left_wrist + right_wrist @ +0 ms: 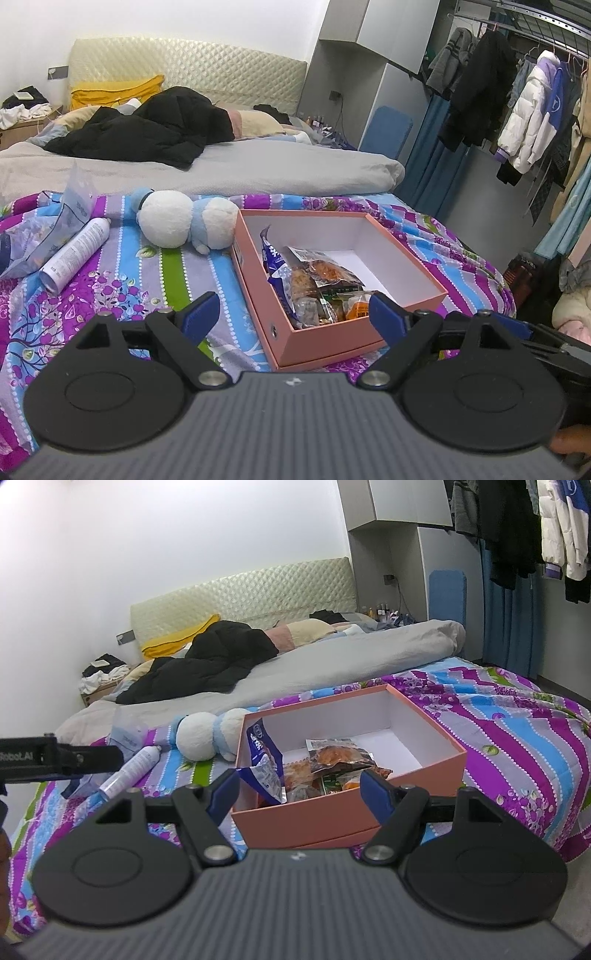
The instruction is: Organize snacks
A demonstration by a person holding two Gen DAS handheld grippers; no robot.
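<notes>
A pink cardboard box (317, 347) with a white inside lies on the striped floral bedspread; it also shows in the right wrist view (347, 821). Several snack packets (314, 280) are piled in its near left corner, with a blue packet (264, 764) standing against the left wall. My left gripper (291, 314) is open and empty, hovering just before the box's near corner. My right gripper (297, 788) is open and empty, above the box's near wall. The left gripper's body (59, 758) shows at the left edge of the right wrist view.
A white and blue plush toy (184, 219) lies left of the box. A white spray can (75, 256) and a clear plastic bag (48, 229) lie further left. A grey duvet and black coat cover the bed beyond. Hanging clothes (532, 114) fill the right side.
</notes>
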